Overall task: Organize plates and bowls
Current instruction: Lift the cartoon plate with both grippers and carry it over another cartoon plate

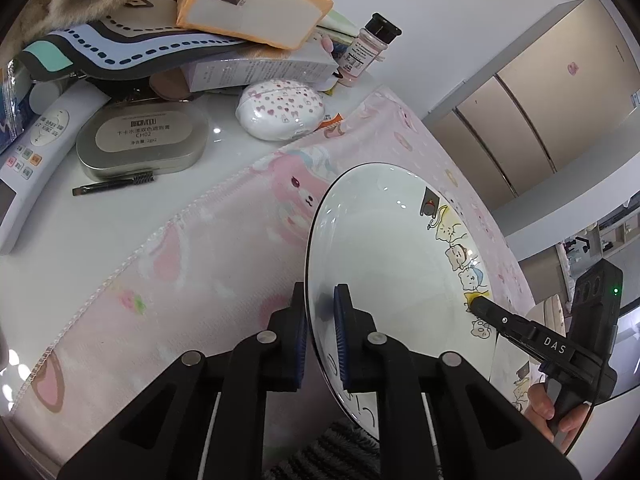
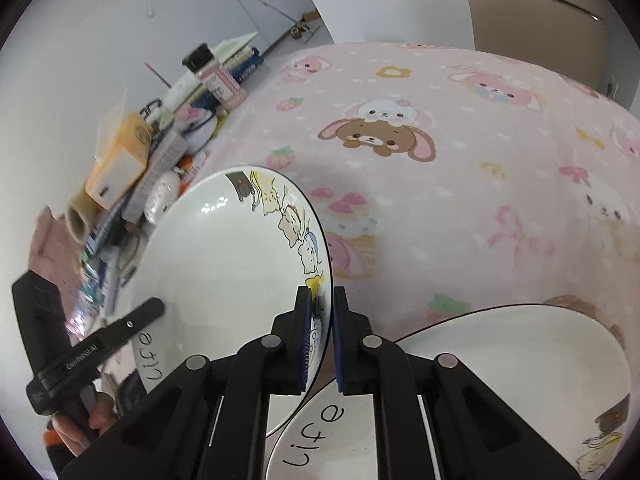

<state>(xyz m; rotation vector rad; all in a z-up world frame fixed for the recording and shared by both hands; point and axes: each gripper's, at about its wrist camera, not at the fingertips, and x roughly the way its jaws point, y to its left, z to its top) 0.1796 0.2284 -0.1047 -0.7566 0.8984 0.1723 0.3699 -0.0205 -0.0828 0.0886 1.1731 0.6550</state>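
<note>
Plate (image 1: 380, 240): white glazed ceramic, shallow oval-round, thin dark rim line, cartoon cats printed along one edge, handwritten-style "Life" in black. It is held tilted above the pink cloth (image 1: 200, 260), pinched from two sides. Left gripper (image 1: 321, 308) jaws clenched on its rim, blue ribbed pads either side of the edge. Right gripper (image 2: 320, 308) jaws likewise clenched on the opposite rim, over the cat print. Second plate (image 2: 500, 360), same white glaze and "Life" lettering, lies flat on the cloth under the right gripper. Cloth is soft, fleecy, with bunny and bear print and a stitched hem. Beside it on the glossy white surface (image 1: 224, 160): grey oval tin (image 1: 142, 140) labelled "CH02", white remote (image 1: 36, 160), spice bottle (image 1: 368, 48) with black cap, orange tissue pack (image 1: 248, 4). Right gripper's body reads "DAS".
</note>
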